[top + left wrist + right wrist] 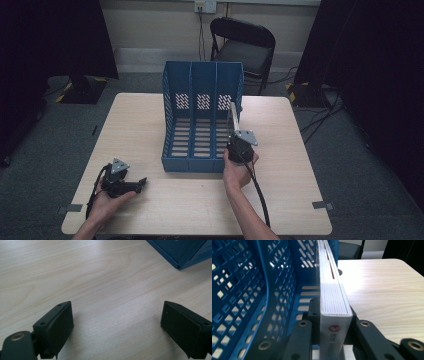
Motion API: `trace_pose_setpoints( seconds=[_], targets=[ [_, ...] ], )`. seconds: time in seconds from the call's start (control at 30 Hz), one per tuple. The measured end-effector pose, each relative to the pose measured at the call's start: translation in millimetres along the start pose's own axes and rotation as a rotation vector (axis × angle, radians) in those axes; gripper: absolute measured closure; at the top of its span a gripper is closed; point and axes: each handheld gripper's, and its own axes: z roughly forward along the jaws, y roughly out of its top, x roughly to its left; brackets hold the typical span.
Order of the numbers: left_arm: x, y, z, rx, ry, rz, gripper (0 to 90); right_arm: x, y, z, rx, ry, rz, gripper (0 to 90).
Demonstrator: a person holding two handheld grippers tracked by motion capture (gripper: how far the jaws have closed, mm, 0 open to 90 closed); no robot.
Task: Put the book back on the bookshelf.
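Nearest the person, at the front left of the light wooden table (150,200), the left hand (102,202) rests on the tabletop with the left gripper (141,183) lying low and pointing toward the middle of the table. In the left gripper view its two black jaws stand wide apart over bare wood grain with nothing between them, and a blue corner of the file rack (180,255) shows well beyond them at the upper right. Farther in, the right hand (239,167) holds the right gripper (234,142) at the front right corner of the blue three-slot file rack (200,120), its cable trailing back along the forearm. Its jaws are clamped on the lower end of a thin white book (333,302), which stands on edge and rises forward from the pads. A red round mark and printed characters sit on the book's near end, and a red stripe runs along its upper part. In the right gripper view the book lies right along the rack's right side, with the perforated blue dividers (242,297) to its left and open tabletop to its right; whether it is inside the rightmost slot or against the outer wall cannot be told. Behind the table a black folding chair (245,47) stands against the wall.
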Motion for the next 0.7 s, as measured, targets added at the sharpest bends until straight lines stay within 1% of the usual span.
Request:
trace_pose_setpoints(
  seconds=[0.03,0.1,0.17,0.27,0.33,0.47,0.5,0.57,0.67,0.7],
  targets=[
    [0.0,0.0,0.0,0.000,0.000,0.000,10.6,-0.5,0.9,0.9,0.001,-0.006,0.005,75.5],
    [-0.1,-0.1,0.0,-0.001,0.001,0.000,10.6,-0.4,1.1,1.4,-0.006,-0.010,-0.004,75.5],
    [-0.1,-0.1,0.0,-0.001,0.001,0.000,10.7,1.2,-0.1,1.9,-0.005,-0.020,-0.003,75.5],
    [-0.1,-0.1,-0.1,0.000,0.001,0.000,10.7,3.2,-2.2,2.8,-0.008,-0.039,-0.013,75.5],
    [-0.2,-0.1,-0.1,-0.001,0.001,-0.001,10.7,6.4,-3.4,3.0,-0.016,-0.062,-0.027,75.5],
    [-0.5,-0.3,-0.4,0.000,-0.001,0.003,10.8,8.3,-4.9,2.9,-0.026,-0.074,-0.022,75.4],
    [-0.7,-0.4,-0.5,0.001,-0.002,0.002,10.8,7.7,-4.9,3.0,-0.026,-0.075,-0.014,75.4],
    [-0.9,-0.6,-0.6,-0.001,-0.003,0.001,10.8,9.1,-5.2,3.2,-0.027,-0.081,-0.029,75.4],
    [-1.7,-1.1,-0.8,-0.005,-0.006,-0.001,10.8,8.6,-5.8,3.2,-0.031,-0.079,-0.030,75.3],
    [-1.5,-1.2,-1.2,-0.002,-0.007,0.004,10.8,7.6,-5.8,3.2,-0.032,-0.077,-0.026,75.3]
  ],
)
